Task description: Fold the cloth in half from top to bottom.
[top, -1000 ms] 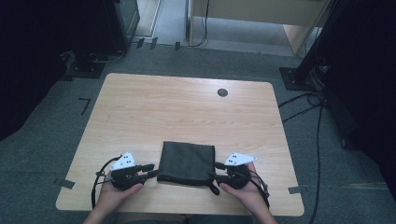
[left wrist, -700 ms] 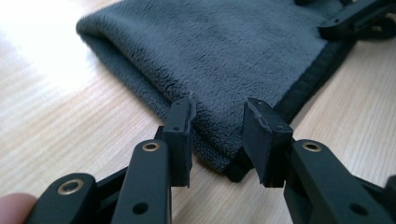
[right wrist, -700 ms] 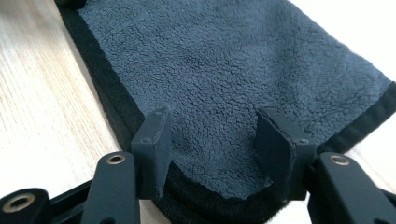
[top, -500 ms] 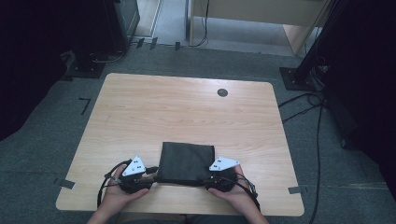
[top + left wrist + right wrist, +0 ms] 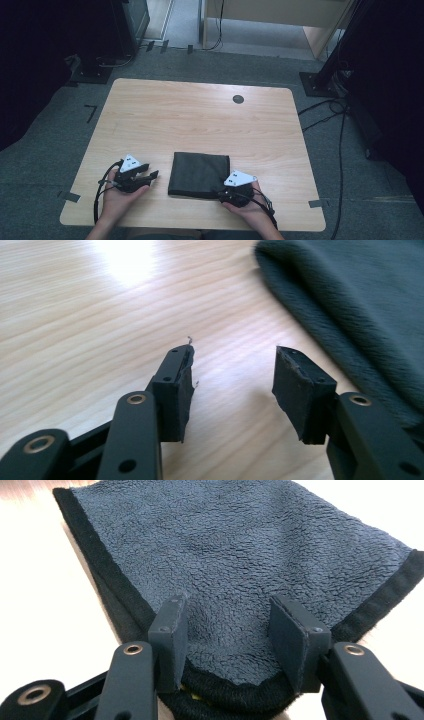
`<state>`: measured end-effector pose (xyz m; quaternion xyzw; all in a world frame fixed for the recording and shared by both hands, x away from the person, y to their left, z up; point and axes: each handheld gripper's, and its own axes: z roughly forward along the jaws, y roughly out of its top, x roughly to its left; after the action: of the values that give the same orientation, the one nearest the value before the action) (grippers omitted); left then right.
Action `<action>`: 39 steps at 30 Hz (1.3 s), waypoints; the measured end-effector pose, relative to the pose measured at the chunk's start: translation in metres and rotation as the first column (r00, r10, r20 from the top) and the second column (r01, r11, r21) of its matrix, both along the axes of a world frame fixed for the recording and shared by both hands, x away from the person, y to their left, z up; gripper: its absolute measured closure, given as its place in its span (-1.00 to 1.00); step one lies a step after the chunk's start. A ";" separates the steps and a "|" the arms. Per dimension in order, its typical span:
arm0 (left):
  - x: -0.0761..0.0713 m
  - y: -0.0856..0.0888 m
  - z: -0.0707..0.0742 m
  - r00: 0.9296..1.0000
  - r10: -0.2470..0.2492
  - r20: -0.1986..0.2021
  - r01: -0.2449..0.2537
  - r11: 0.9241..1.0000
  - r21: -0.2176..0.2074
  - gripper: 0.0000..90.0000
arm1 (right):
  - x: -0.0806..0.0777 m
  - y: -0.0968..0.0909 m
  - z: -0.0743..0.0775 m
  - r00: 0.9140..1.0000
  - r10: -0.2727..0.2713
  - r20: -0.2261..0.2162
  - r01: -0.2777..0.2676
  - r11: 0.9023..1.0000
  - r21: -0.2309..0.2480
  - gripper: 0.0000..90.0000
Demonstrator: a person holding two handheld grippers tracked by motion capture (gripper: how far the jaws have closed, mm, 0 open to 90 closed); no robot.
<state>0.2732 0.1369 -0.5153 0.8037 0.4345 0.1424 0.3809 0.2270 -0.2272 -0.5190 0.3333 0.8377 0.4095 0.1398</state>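
in the high view, a folded dark towel [image 5: 199, 174] is seen lying flat near the front edge of the worktop [image 5: 200, 120], between the left hand-held gripper [image 5: 150, 173] and the right hand-held gripper [image 5: 223, 190].

in the left gripper view, the left hand-held gripper [image 5: 232, 377] is shown just having been opening, jaws apart over bare wood, the towel [image 5: 360, 305] beside it.

in the right gripper view, the right hand-held gripper [image 5: 227, 630] is seen with jaws having just been closing, spread over the towel's [image 5: 240, 550] near corner, not pinching it.

Wooden table [image 5: 200, 120] on grey carpet [image 5: 60, 150], dark stands around.
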 end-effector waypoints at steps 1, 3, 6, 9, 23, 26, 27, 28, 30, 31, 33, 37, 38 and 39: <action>0.000 0.001 0.000 1.000 0.013 0.012 -0.013 1.000 0.021 0.08 | 0.000 0.000 0.000 1.000 0.001 0.006 -0.001 1.000 -0.004 0.12; 0.000 0.002 -0.001 0.999 0.026 0.029 -0.027 0.999 0.039 0.07 | 0.000 0.000 0.000 1.000 -0.002 0.006 0.002 1.000 -0.011 0.12; 0.000 0.002 -0.001 0.999 0.032 0.038 -0.034 0.998 0.050 0.03 | -0.003 0.003 0.004 0.999 -0.033 -0.006 0.033 0.999 -0.018 0.10; -0.002 -0.004 -0.002 0.998 0.017 0.056 -0.022 0.996 0.089 -0.05 | -0.007 0.009 0.008 0.998 -0.059 -0.021 0.059 0.998 0.000 0.00; -0.001 -0.004 -0.002 0.999 0.009 0.053 -0.014 0.996 0.085 -0.10 | -0.008 0.031 0.011 1.000 -0.022 -0.007 0.022 1.000 0.002 -0.29; -0.001 -0.004 -0.002 0.999 0.010 0.051 -0.014 0.997 0.081 -0.10 | -0.012 0.036 0.013 1.000 0.004 0.019 -0.004 1.000 0.008 -0.30; -0.001 -0.004 -0.002 0.999 0.010 0.051 -0.014 0.997 0.082 -0.10 | -0.012 0.040 0.013 1.000 0.012 0.019 -0.012 1.000 -0.007 -0.32; -0.001 -0.004 -0.002 0.999 0.010 0.052 -0.014 0.997 0.082 -0.10 | -0.011 0.043 0.010 1.000 0.018 0.021 -0.017 0.999 -0.034 -0.34; -0.001 -0.004 -0.002 0.999 0.010 0.050 -0.014 0.997 0.081 -0.10 | -0.010 0.047 0.006 1.000 0.023 0.007 -0.022 0.998 -0.065 -0.37; -0.001 -0.004 -0.002 0.999 0.011 0.049 -0.015 0.997 0.079 -0.10 | -0.010 0.047 0.004 1.000 0.024 0.009 -0.023 0.998 -0.067 -0.38; -0.001 -0.004 -0.002 0.999 0.010 0.049 -0.014 0.997 0.080 -0.10 | -0.008 0.047 0.004 1.000 0.027 0.004 -0.026 0.997 -0.066 -0.37; -0.001 -0.005 -0.002 0.999 0.012 0.052 -0.016 0.996 0.085 -0.10 | -0.007 0.051 0.001 0.999 0.029 0.041 -0.024 0.993 -0.114 -0.35; -0.001 -0.005 -0.002 0.998 0.014 0.053 -0.019 0.996 0.084 -0.10 | -0.006 0.052 0.000 0.999 0.026 0.048 -0.021 0.993 -0.115 -0.34; -0.001 -0.005 -0.002 0.998 0.014 0.053 -0.018 0.996 0.084 -0.10 | -0.004 0.053 0.001 0.999 0.012 0.040 -0.007 0.994 -0.113 -0.31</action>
<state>0.2722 0.1318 -0.5173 0.8115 0.4245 0.1846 0.3567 0.2226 -0.1740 -0.5181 0.3125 0.8580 0.3689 0.1735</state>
